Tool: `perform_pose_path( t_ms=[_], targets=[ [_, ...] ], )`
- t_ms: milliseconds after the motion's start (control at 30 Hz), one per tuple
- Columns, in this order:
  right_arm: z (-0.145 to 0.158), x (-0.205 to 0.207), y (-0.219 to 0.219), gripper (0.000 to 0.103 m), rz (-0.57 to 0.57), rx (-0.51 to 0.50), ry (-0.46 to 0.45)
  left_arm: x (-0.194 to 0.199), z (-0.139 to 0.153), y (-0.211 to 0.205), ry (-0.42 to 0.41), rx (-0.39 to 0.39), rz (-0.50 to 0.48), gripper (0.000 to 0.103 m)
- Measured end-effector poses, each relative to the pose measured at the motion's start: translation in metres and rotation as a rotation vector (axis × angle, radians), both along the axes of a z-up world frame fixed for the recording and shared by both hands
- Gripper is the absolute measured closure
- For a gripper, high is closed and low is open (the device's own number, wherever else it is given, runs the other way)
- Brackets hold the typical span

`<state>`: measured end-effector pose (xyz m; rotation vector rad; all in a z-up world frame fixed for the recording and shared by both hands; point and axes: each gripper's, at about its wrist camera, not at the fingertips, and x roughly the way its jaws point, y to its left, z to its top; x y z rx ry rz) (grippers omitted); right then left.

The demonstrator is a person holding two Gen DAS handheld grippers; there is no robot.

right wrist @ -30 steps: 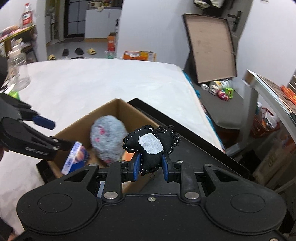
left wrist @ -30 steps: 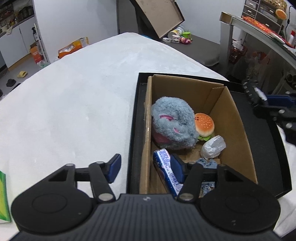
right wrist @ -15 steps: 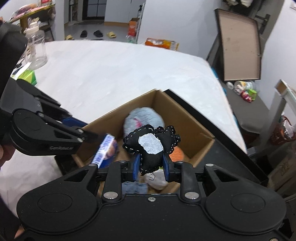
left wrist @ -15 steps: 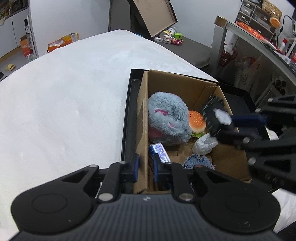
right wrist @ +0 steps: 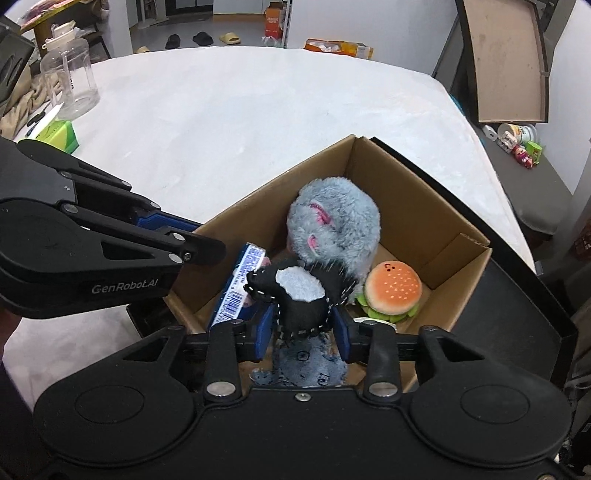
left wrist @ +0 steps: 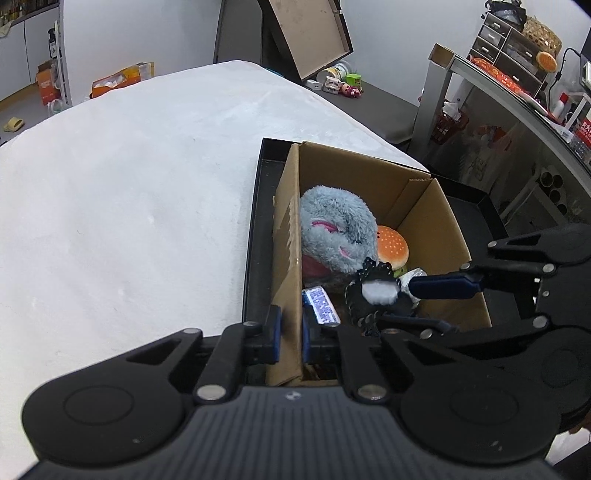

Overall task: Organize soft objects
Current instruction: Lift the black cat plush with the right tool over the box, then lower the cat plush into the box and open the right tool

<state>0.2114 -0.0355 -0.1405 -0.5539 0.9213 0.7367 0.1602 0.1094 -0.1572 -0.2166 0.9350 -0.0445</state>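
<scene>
A cardboard box (left wrist: 436,206) (right wrist: 413,192) stands in a black tray (left wrist: 258,221). Inside lie a grey plush (left wrist: 332,229) (right wrist: 332,221), a burger plush (left wrist: 393,247) (right wrist: 393,286), a blue packet (left wrist: 321,304) (right wrist: 240,284) and a denim scrap (right wrist: 306,369). My left gripper (left wrist: 290,328) (right wrist: 192,236) is shut on the box's near left wall. My right gripper (right wrist: 303,332) (left wrist: 410,304) hangs low inside the box, its jaws opening. A black stitched plush with a white patch (right wrist: 299,291) (left wrist: 373,291) sits between its pads, which barely clear it.
The white table (left wrist: 129,184) spreads left of the tray. At its far left are a clear jar (right wrist: 70,81) and a green pack (right wrist: 59,134). A brown board (left wrist: 306,33) leans beyond the table. Shelving (left wrist: 517,74) stands at the right.
My left gripper closed onto the box wall. My right gripper carried the black plush over the box and down into it, and its jaws have widened around the plush.
</scene>
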Motion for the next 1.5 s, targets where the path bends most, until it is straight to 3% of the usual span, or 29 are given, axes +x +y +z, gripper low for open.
perform_pose_path(
  t_ms=[333, 600, 833, 1300, 1400, 1467, 1500],
  targets=[
    [0.004, 0.002, -0.002, 0.067, -0.004, 0.012, 0.015, -0.001, 0.001, -0.001, 0.001, 0.005, 0.0, 0.093],
    [-0.012, 0.012, 0.0, 0.089, -0.014, 0.047, 0.092, -0.001, 0.001, -0.004, 0.007, 0.024, 0.0, 0.093],
    [-0.021, 0.023, -0.003, 0.09, -0.058, 0.078, 0.124, 0.0, -0.001, -0.008, 0.03, 0.056, -0.009, 0.093],
    [0.009, 0.02, -0.042, 0.089, -0.101, 0.16, 0.115, 0.007, 0.022, -0.027, 0.075, 0.156, -0.024, 0.092],
    [0.016, 0.022, -0.05, 0.082, -0.124, 0.169, 0.119, 0.009, 0.031, -0.032, 0.083, 0.169, -0.016, 0.089],
    [0.021, 0.021, -0.058, 0.061, -0.144, 0.177, 0.112, 0.01, 0.035, -0.035, 0.093, 0.173, -0.009, 0.088],
    [0.025, 0.02, -0.062, 0.056, -0.158, 0.186, 0.109, 0.011, 0.038, -0.037, 0.1, 0.173, -0.007, 0.087]
  ],
)
